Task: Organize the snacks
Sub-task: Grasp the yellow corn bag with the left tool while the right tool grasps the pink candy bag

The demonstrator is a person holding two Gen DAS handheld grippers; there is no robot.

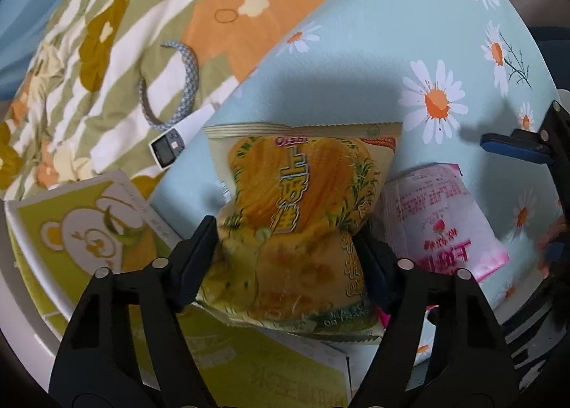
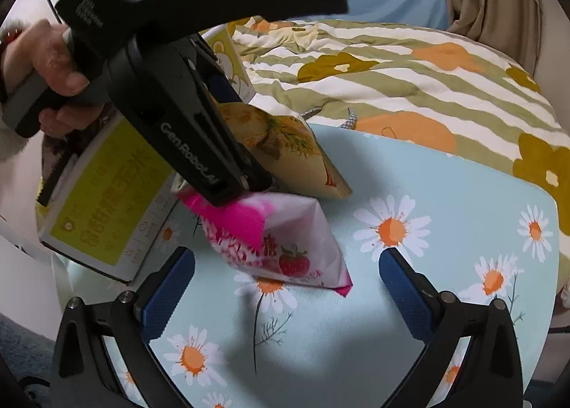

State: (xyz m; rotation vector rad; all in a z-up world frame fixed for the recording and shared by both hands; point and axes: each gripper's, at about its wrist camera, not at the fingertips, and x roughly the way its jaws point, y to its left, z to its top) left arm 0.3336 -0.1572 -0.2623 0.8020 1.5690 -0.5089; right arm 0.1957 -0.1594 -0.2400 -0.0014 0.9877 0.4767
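Note:
My left gripper (image 1: 285, 254) is shut on a yellow chip bag (image 1: 299, 215), squeezing its middle and holding it above the daisy-print table (image 1: 356, 62). The same bag (image 2: 285, 148) shows in the right wrist view, under the left gripper's body (image 2: 185, 115). A pink strawberry snack bag (image 1: 441, 219) lies on the table just right of the chip bag; it sits ahead of my right gripper (image 2: 285, 290) in the right wrist view (image 2: 285, 244). My right gripper is open and empty, fingers (image 2: 167, 290) apart just above the tablecloth.
A yellow-green box with a bear (image 1: 89, 226) stands in a white bin at the table's left edge, also seen in the right wrist view (image 2: 107, 194). A striped flower quilt (image 1: 142, 34) lies beyond, with a hair band (image 1: 185, 69) and a small white remote (image 1: 171, 148).

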